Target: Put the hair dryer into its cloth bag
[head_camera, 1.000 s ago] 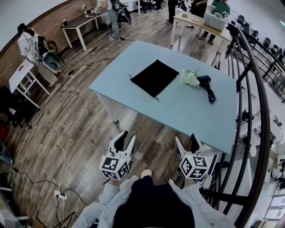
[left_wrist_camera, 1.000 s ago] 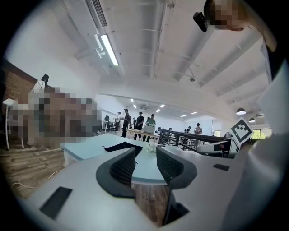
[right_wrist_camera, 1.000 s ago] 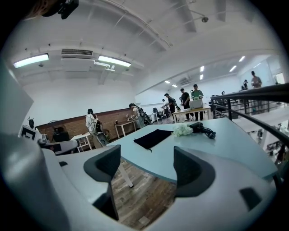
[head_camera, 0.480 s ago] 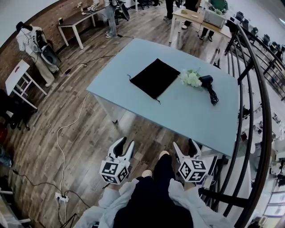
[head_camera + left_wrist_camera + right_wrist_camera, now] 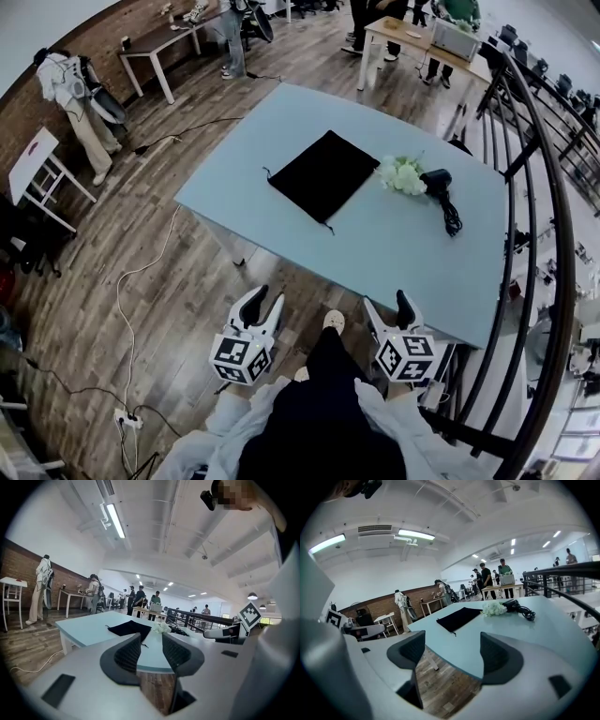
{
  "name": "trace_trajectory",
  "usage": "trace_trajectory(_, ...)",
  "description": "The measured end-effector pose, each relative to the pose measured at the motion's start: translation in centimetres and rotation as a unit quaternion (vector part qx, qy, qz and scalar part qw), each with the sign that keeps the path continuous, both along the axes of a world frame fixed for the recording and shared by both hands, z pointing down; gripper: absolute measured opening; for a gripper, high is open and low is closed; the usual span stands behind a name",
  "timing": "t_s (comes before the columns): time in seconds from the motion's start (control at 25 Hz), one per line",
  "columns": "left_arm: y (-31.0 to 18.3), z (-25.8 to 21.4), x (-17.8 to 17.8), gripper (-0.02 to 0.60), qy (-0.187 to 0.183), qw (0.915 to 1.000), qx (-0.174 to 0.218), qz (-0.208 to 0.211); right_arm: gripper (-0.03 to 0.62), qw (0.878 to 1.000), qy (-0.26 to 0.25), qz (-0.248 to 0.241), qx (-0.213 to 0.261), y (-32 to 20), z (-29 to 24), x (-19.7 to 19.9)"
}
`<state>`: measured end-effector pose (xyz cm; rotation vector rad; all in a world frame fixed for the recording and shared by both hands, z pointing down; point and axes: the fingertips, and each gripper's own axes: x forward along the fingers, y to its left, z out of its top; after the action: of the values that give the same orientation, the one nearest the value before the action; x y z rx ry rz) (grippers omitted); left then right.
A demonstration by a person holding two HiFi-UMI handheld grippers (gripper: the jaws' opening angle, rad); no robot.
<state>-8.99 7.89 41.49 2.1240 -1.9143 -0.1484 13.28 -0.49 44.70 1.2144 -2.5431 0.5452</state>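
Peeking from behind flowers [image 5: 493,608], hair dryer [image 5: 513,603]; left claw [image 5: 268,298], right claw [image 5: 387,302] both parted, empty.

Our right claw [image 5: 454,657] hangs with its jaws wide apart and nothing between them, short of the near edge of the desk [image 5: 543,634], above the wood floor [image 5: 445,691]. We see a black cloth bag [image 5: 459,618] lying flat toward the desk's left edge. White flowers [image 5: 493,608] sit just beside the hair dryer [image 5: 511,603], its cord [image 5: 528,615] trailing rightward.
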Motion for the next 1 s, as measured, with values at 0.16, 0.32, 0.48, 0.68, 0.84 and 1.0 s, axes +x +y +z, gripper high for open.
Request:
trace_trajectory(0.16,-3.0,0.2,-0.7,0.156,-0.002,1.0,-0.006,-0.005,0.368,1.0,-0.004,-0.005,-0.005,-3.3,0.4,-0.8)
trace_trajectory(0.32,-6.7,0.0,-1.2,0.156,-0.009,0.9999,-0.009,-0.005,0.368,1.0,-0.008,-0.011,-0.004,-7.6,0.3,-1.7)
trace_trajectory(0.48,-10.8,-0.4,-1.7,0.156,-0.01,0.9999,-0.008,-0.011,0.368,1.0,-0.01,-0.017,-0.004,-11.8,0.0,-2.3)
trace_trajectory(0.68,-15.2,-0.7,-1.7,0.156,-0.009,0.9999,-0.008,-0.009,0.368,1.0,-0.007,-0.022,-0.002,-15.9,-0.5,-2.4)
trace_trajectory(0.84,-17.7,-0.6,-1.4,0.156,-0.008,0.9999,-0.014,-0.004,0.368,1.0,-0.005,-0.02,-0.006,-18.3,-0.4,-2.2)
trace_trajectory(1.0,-20.0,-0.1,-0.9,0.156,-0.005,0.9997,-0.024,0.004,0.368,1.0,-0.009,-0.01,-0.013,-20.5,0.3,-1.6)
